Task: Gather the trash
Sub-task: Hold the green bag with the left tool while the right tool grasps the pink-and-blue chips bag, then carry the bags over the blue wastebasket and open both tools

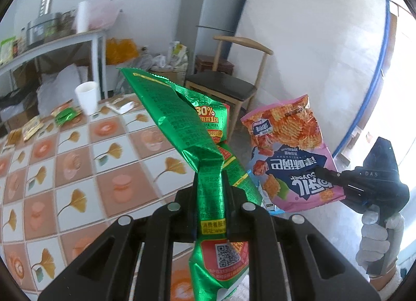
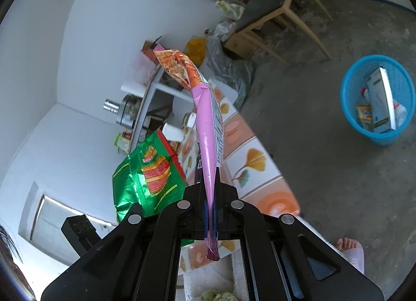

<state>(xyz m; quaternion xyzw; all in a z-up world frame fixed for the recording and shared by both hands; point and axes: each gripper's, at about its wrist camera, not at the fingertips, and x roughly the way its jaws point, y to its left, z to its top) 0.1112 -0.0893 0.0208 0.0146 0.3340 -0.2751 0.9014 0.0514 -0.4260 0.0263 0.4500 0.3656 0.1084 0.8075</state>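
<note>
A: What has the left gripper (image 1: 210, 184) got?

B: A green foil snack bag (image 1: 182, 124), shiny and creased; the jaws are pinched nearly together on a twisted neck of it, so the top fans upward and the tail hangs below between the black arms. The tail carries a QR code on a red panel, and higher up there is a red-and-yellow patch where "30%" reads clearly (the rest is small Chinese print I can't make out).

A: And the right gripper (image 2: 212, 192)?

B: Jaws pressed fully together on a pink snack bag (image 2: 205, 129), seen edge-on from its own camera as a thin glossy strip with a crumpled orange top; from the left camera the same bag shows its face, with lattice-cut crisps pictured in orange, a dark blue band and white Chinese lettering, upside down. The gripper's black body there bears the letters "DAS"; a white-gloved hand (image 1: 374, 236) holds its handle.

A: Where do the bags sit relative to the table?

B: Both are held in the air off the table's edge, close beside each other; the tablecloth (image 1: 78, 171) is a smooth checked pattern of orange squares and white squares with ginkgo leaves. A white paper cup (image 1: 87, 97) and some small flat wrappers (image 1: 65, 115) lie at its far end.

A: Anywhere for rubbish?

B: A blue plastic basket (image 2: 348, 108) with a lattice wall stands on the bare concrete floor, well apart from the table; a white carton (image 2: 381, 98) and other packets lie inside.
</note>
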